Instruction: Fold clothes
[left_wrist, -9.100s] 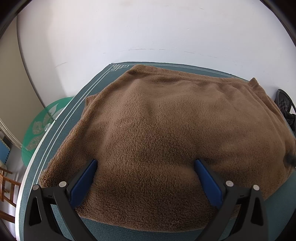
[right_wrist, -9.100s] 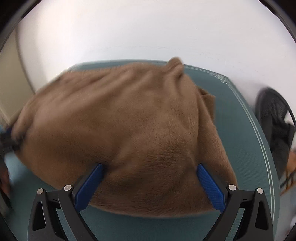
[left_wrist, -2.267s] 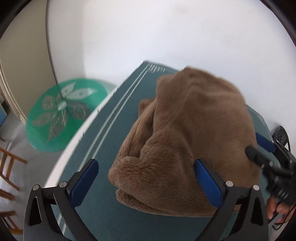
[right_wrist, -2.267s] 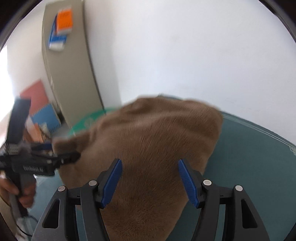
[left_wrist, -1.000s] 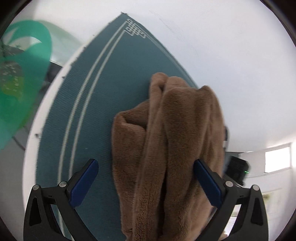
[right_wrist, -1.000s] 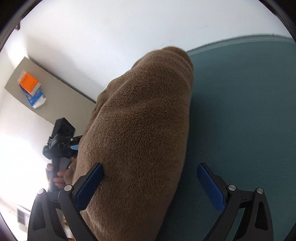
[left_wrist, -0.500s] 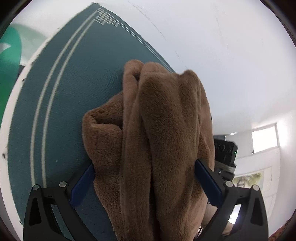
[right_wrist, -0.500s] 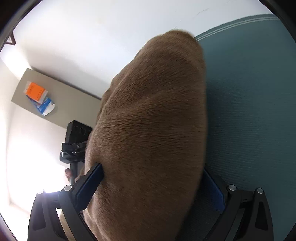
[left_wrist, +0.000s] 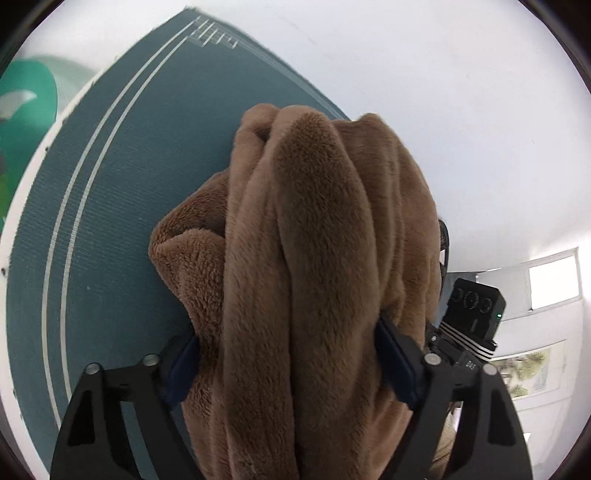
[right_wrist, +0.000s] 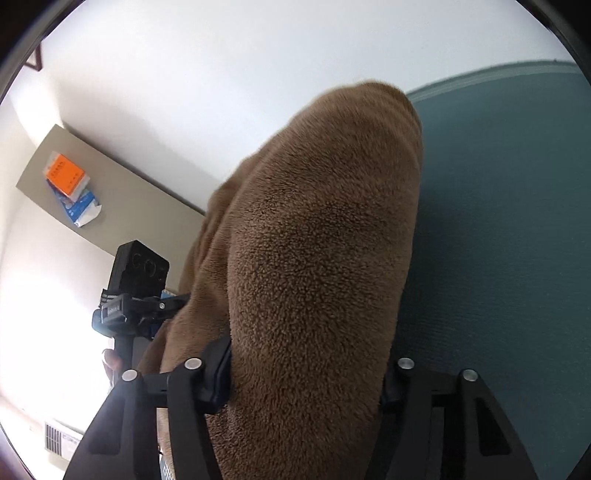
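Observation:
A brown fleece garment lies bunched in thick folds on the teal mat. My left gripper straddles one end of the bundle; its jaws are closing and both blue pads press into the pile. At the other end my right gripper is closing too, its pads squeezing the fleece from both sides. Each camera catches the other tool past the cloth: the right gripper and the left gripper, with a hand under it.
The mat has white border lines and ends at a white wall. A green round table stands off the mat's left side. A beige cabinet with an orange packet is behind the left gripper.
Both grippers have moved in on the fleece bundle and narrowed from wide open until their pads pinch it. The bundle now fills more of both views.

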